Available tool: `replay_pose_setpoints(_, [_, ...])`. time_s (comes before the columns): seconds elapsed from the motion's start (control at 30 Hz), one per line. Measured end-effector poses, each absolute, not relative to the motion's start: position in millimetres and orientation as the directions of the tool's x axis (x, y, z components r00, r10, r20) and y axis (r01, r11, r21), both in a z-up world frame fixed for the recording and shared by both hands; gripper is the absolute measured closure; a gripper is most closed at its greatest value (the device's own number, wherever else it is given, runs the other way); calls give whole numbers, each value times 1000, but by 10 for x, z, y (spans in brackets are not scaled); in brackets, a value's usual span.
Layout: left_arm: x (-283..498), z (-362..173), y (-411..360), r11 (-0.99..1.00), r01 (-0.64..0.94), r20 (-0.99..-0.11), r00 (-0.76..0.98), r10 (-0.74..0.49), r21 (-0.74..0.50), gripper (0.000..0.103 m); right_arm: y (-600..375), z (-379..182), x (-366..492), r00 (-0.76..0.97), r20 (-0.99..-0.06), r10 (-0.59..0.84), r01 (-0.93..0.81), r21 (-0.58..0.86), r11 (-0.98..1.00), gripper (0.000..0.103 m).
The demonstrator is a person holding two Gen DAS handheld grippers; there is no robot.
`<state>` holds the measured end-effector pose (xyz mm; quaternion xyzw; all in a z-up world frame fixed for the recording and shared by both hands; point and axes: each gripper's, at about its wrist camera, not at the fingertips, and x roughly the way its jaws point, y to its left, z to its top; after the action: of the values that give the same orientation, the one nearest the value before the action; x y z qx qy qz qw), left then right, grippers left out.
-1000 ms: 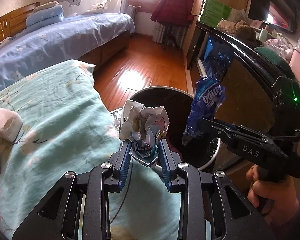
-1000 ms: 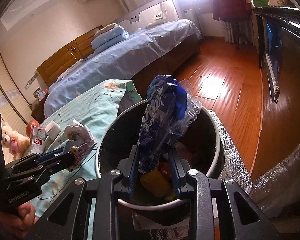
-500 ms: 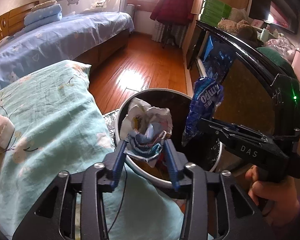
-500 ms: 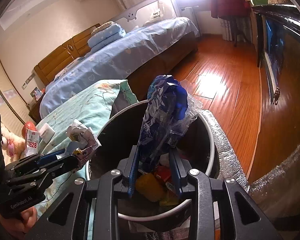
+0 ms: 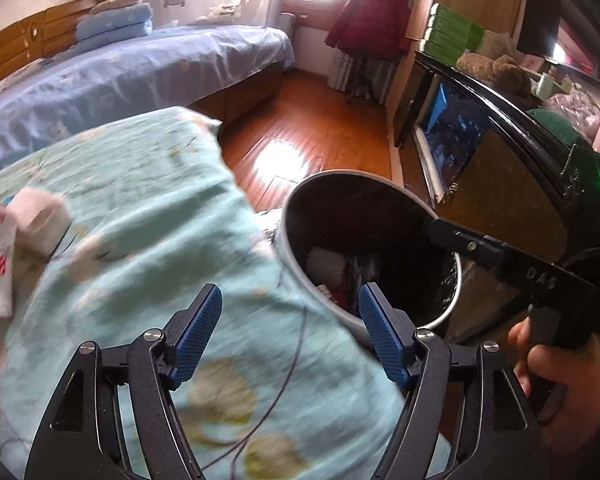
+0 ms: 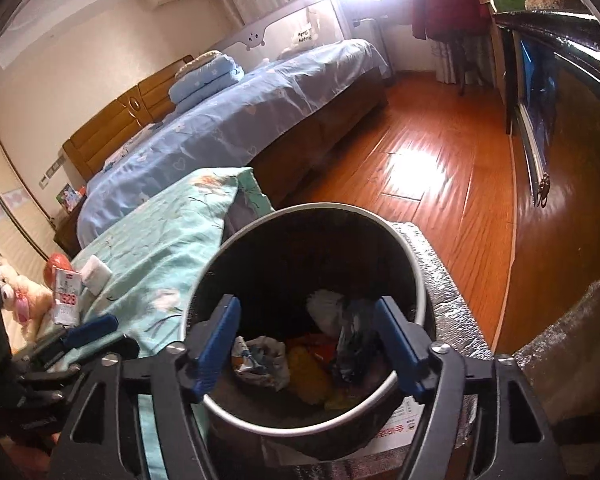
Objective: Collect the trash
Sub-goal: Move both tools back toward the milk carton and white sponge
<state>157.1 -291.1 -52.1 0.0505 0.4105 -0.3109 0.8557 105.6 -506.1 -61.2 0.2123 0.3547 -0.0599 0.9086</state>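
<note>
Both hand-held grippers, left (image 5: 290,300) and right (image 6: 308,316), are opening empty over the bin's rim (image 6: 418,280), beside the quilt's edge (image 5: 256,216).

Both wrist views look steeply down from close above; the 2 share the trash bin (image 5: 290,240) (image 6: 416,280), teal bedding (image 5: 148,216) (image 6: 160,248) and wooden floor (image 5: 320,140) (image 6: 440,200).

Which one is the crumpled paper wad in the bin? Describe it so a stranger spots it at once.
Find the round black trash bin beside the teal floral bedspread. Inside it, at the near left, lies the crumpled paper wad: whitish with blue print, unlike the yellow wrapper and dark blue bag to its right.
</note>
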Motion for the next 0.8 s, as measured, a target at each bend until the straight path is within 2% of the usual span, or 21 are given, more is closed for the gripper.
replay_pose_setpoints(0.7, [1488, -650, -1571, 919, 318, -739, 557, -379, -231, 30, -4093, -530, 1169, 740, -642, 198, 82, 379, 922, 23])
replay_pose_setpoints(0.8, [1508, -661, -1394, 930, 286, -736, 574, -359, -230, 30, -3957, -533, 1228, 731, -645, 223, 50, 376, 925, 17])
